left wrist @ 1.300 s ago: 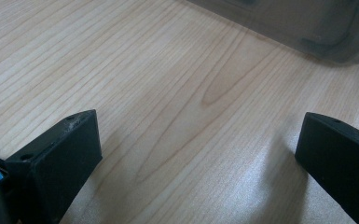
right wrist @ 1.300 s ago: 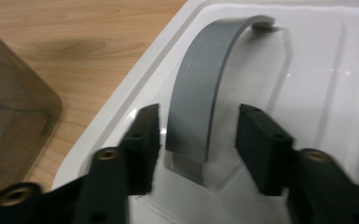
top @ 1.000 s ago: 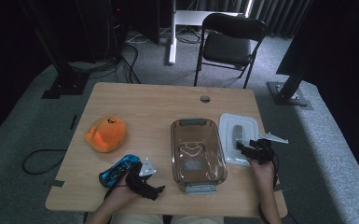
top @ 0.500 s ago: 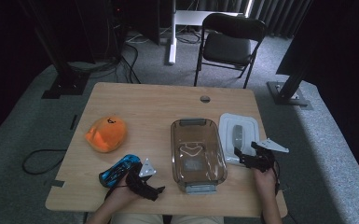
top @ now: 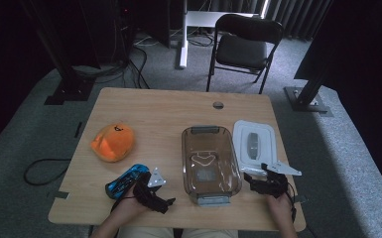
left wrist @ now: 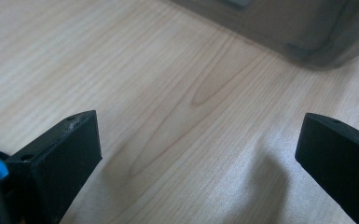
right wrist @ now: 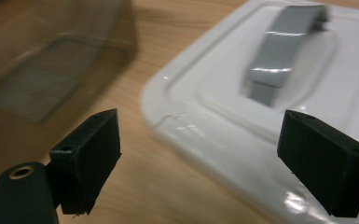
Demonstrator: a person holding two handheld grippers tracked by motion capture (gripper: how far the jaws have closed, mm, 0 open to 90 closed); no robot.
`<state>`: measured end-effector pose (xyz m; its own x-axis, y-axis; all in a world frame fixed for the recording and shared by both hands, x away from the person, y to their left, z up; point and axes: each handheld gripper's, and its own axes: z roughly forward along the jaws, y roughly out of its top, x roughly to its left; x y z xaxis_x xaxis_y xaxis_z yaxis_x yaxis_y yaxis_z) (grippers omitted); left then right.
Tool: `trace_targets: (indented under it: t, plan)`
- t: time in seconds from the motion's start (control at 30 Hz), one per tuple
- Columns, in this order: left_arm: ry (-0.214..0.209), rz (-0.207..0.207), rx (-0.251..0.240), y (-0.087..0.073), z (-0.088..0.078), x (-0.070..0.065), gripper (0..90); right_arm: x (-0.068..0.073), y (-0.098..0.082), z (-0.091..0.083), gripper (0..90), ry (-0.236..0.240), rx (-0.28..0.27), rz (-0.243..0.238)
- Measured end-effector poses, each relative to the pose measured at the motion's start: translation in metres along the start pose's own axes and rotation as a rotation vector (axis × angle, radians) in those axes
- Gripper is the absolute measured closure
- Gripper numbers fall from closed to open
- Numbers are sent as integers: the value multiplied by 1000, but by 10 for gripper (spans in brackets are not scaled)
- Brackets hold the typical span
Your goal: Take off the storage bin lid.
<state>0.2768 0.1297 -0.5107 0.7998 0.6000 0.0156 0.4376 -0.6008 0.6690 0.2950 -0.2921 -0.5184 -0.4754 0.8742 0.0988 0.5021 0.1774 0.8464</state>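
A wooden table [top: 168, 106] holds a clear container [top: 209, 163] near its middle. A lid [top: 255, 147] lies flat just right of the container, close beside it. A soft toy [top: 112, 142] sits well to the left. The left gripper [top: 167, 203] rests at the near edge, left of the container. The right gripper [top: 253, 180] sits near the lid's front edge. A chair [top: 243, 47] stands behind the table.

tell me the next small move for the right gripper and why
Probably ease the right gripper back over the flat white plastic lid toward its grey handle. Its jaws have just been opening and stand wide with nothing between them, and the lid lies flat beside the clear brown plastic container.
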Motion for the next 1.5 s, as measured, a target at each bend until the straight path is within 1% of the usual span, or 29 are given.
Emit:
trace_targets:
  t: [0.07, 0.17, 0.23, 0.27, 0.33, 0.4, 0.43, 0.5, 0.57, 0.63, 0.73, 0.8, 0.87, 0.9, 1.0, 1.07, 1.1, 1.17, 1.3, 1.37, 1.47, 1.5]
  plan:
    - [-7, -4, -1, 2, -5, 0, 8, 6, -1, 0, 129, 8, 3, -10]
    - [-5, -5, 4, 4, -13, 3, 8, 16, -1, 2, 130, 25, 7, -21]
    - [-2, -8, 10, 6, -21, 6, 8, 23, -1, 4, 130, 40, 14, -45]
    - [3, -13, 8, 7, -25, 8, 8, 26, -1, 6, 130, 40, 24, -58]
    - [22, -27, -1, 8, -33, 12, 8, 32, -1, 8, 129, 60, 31, -73]
    - [34, -51, -25, 10, -44, 20, 8, 36, 0, 10, 129, 64, 37, -84]
    - [39, -59, -39, 10, -48, 23, 7, 39, 0, 10, 133, 79, 32, -80]
    - [50, -67, -58, 10, -56, 29, 8, 41, 1, 10, 132, 71, 42, -79]
    - [62, -70, -69, 11, -62, 33, 7, 42, 0, 9, 132, 74, 41, -70]
    - [60, -77, -82, 11, -66, 35, 8, 42, 0, 9, 133, 83, 41, -67]
    - [70, -64, -88, 11, -66, 35, 8, 44, 1, 10, 132, 96, 38, -58]
    - [67, -68, -89, 10, -64, 36, 8, 45, 1, 11, 132, 103, 37, -57]
    - [66, -78, -92, 9, -64, 37, 8, 49, 2, 12, 132, 110, 38, -62]
    - [62, -78, -94, 8, -64, 37, 8, 50, 3, 13, 132, 114, 37, -63]
    - [71, -76, -95, 6, -65, 40, 8, 56, 4, 17, 132, 123, 35, -63]
    - [68, -92, -107, 3, -67, 43, 8, 60, 6, 20, 132, 123, 37, -66]
    - [70, -95, -115, 2, -68, 45, 8, 62, 7, 22, 132, 131, 36, -68]
    - [74, -102, -124, -1, -70, 49, 8, 66, 8, 25, 131, 131, 34, -69]
    - [125, -123, -136, -4, -75, 58, 8, 73, 11, 30, 130, 141, 37, -80]
    - [150, -128, -152, -6, -79, 65, 8, 76, 12, 33, 130, 146, 43, -86]
    - [193, -143, -175, -9, -86, 76, 8, 79, 14, 37, 130, 159, 52, -76]
    - [208, -158, -181, -11, -88, 80, 8, 80, 15, 38, 130, 159, 51, -75]
